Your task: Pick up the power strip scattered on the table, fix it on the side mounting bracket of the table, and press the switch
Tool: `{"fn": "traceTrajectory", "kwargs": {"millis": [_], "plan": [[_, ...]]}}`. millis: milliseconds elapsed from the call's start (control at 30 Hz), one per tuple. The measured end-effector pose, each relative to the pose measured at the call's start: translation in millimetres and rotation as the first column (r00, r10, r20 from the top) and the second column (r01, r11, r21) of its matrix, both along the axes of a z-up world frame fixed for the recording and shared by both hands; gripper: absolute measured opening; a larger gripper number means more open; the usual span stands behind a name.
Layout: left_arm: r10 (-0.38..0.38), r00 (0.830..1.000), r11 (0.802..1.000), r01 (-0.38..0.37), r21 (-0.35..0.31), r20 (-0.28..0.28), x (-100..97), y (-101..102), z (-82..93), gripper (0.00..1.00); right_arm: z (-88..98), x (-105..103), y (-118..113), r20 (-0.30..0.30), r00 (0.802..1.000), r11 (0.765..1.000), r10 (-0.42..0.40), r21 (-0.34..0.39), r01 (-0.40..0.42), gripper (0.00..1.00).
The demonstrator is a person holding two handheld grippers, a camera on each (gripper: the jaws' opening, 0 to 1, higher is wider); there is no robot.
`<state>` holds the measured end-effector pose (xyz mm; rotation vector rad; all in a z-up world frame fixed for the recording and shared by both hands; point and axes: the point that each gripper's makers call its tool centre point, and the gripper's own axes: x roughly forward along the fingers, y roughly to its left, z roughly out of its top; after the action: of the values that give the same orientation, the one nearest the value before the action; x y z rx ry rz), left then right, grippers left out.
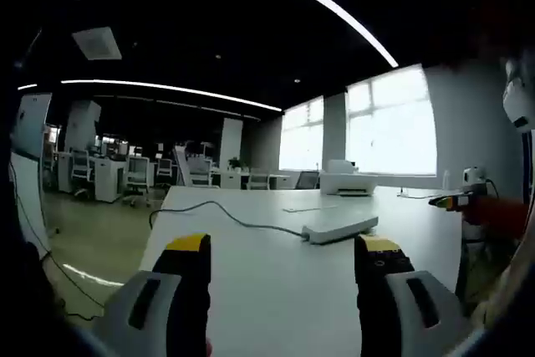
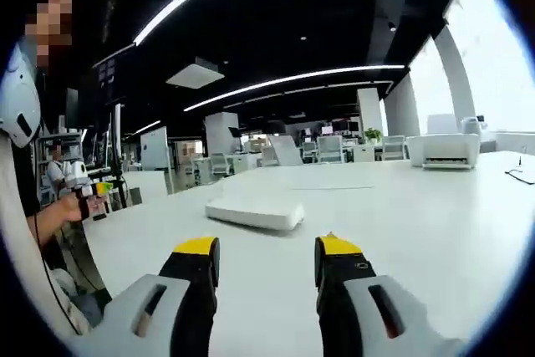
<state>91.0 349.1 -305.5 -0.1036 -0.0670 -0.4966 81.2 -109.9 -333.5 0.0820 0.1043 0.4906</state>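
A white power strip lies flat on the white table, its dark cable trailing left toward the table's edge. My left gripper hovers low over the table, short of the strip, jaws apart with nothing between them. In the right gripper view the same power strip lies ahead on the table. My right gripper stands open just short of it, holding nothing. The yellow-tipped fingers frame bare tabletop.
A white printer sits at the table's far end, seen also as the printer at the right. A person's hand holds another device at the left. Office desks and chairs fill the background. The table's left edge drops to the floor.
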Motion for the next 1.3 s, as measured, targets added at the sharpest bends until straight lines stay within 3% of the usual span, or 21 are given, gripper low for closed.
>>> {"fn": "traceTrajectory", "kwargs": {"millis": [900,1300], "plan": [[0.017,1.0,1.0,-0.017,0.013,-0.002,5.7,2.1,5.1,0.74,-1.7,14.0,7.7,0.01,1.0,0.999,0.018,0.033,-0.018,0.42],[0.025,1.0,1.0,-0.025,0.016,0.004,3.4,2.4,8.6,0.74,11.6,20.1,8.5,0.036,0.999,0.999,0.04,0.023,-0.041,0.42]]}}
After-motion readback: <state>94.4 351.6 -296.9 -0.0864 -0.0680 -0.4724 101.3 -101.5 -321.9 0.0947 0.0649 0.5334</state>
